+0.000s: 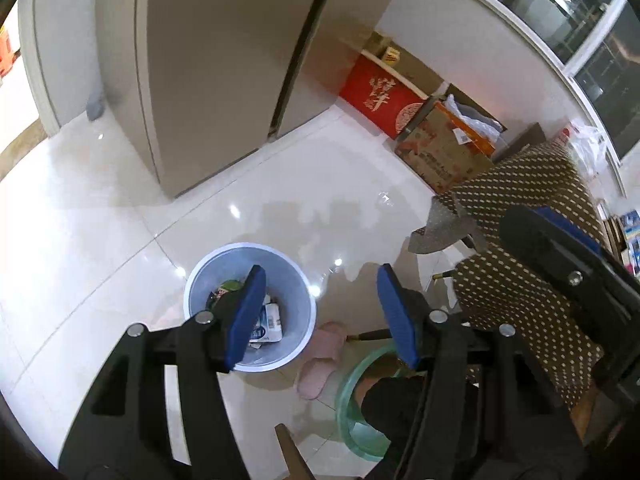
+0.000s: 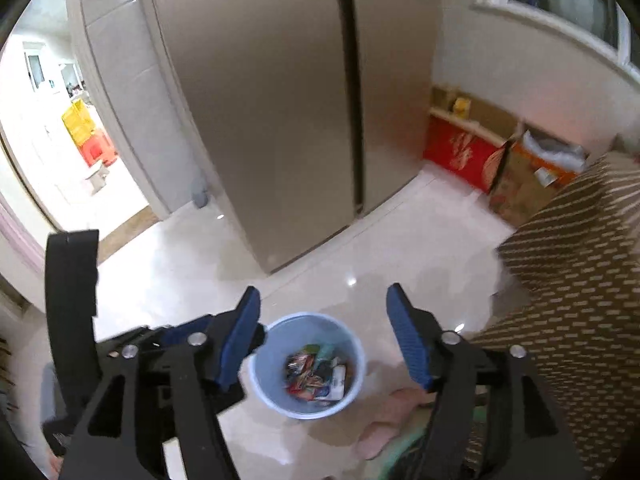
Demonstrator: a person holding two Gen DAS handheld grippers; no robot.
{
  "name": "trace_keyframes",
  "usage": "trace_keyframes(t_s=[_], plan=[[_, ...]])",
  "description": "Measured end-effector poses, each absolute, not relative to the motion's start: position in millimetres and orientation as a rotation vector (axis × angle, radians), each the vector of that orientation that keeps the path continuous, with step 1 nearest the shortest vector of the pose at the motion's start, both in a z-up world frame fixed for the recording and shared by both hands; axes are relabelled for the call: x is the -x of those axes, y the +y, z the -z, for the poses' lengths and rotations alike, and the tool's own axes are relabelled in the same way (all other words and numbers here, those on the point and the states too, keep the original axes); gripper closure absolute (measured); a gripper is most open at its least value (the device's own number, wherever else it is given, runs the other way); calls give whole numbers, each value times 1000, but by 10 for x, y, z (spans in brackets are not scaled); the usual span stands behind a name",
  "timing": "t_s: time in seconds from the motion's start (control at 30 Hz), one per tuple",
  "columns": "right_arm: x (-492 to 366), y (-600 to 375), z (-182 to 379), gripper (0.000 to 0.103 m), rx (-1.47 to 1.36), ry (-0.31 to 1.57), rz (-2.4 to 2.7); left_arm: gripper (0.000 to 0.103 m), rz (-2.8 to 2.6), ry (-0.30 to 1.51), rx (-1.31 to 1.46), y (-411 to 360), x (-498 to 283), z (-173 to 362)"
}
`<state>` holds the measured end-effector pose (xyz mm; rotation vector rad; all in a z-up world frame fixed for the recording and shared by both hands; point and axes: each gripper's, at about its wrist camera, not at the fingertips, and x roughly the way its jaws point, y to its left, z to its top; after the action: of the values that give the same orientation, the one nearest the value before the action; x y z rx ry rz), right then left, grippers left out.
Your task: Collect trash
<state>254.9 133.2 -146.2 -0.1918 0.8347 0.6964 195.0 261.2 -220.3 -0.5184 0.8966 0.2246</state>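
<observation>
A pale blue round trash bin (image 1: 298,292) stands on the white tiled floor and holds several wrappers and cartons (image 1: 269,322). My left gripper (image 1: 320,316) is open and empty, above and just right of the bin. In the right wrist view the bin (image 2: 356,350) with its trash (image 2: 316,374) lies below and between the fingers of my right gripper (image 2: 322,340), which is open and empty. The left gripper's black frame (image 2: 72,300) shows at the left there, and the right gripper's finger (image 1: 560,248) shows at the right of the left wrist view.
A tall beige fridge (image 2: 280,100) stands behind the bin. Red and brown cartons (image 1: 404,104) line the wall under a window. A dotted brown tablecloth (image 1: 532,248) hangs at right. Pink slippers (image 1: 324,356) and a green stool (image 1: 352,396) lie beside the bin. A doorway (image 2: 60,140) opens at left.
</observation>
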Motion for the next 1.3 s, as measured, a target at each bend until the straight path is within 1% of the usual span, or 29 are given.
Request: trace_keyframes(t_s=[0.17,0.33,0.43,0.5,0.53,0.57,0.6,0.67,0.83,1.03,1.3], plan=[[-2359,834,1177,31,220,762,-569,46,-163,860,470,2265,-1819,1873],[-2003,195,871,26,220,705,-457,42,-93,798,411,1872,-1603,1483],[-1769,-122,698,25,198,686,-401,40,-55,767,363,1669,-1486,1249],[-1570,-316,569,22,177,661,-365,36,-24,730,334,1516,-1350,1054],[-1455,-404,489,19,165,645,-351,35,-13,714,327,1459,-1266,977],[-1359,-476,405,16,154,628,-336,33,8,690,319,1374,-1172,869],[-1220,-573,295,15,142,606,-318,29,22,674,311,1323,-1095,793],[-1001,-685,128,10,122,571,-298,28,50,637,290,1206,-938,619],[-453,-933,-303,6,88,490,-265,24,111,551,248,1037,-581,244],[12,-1061,-694,5,90,382,-210,23,175,466,200,849,-218,-82],[346,-1127,-848,5,84,317,-168,22,218,427,182,745,-74,-215]])
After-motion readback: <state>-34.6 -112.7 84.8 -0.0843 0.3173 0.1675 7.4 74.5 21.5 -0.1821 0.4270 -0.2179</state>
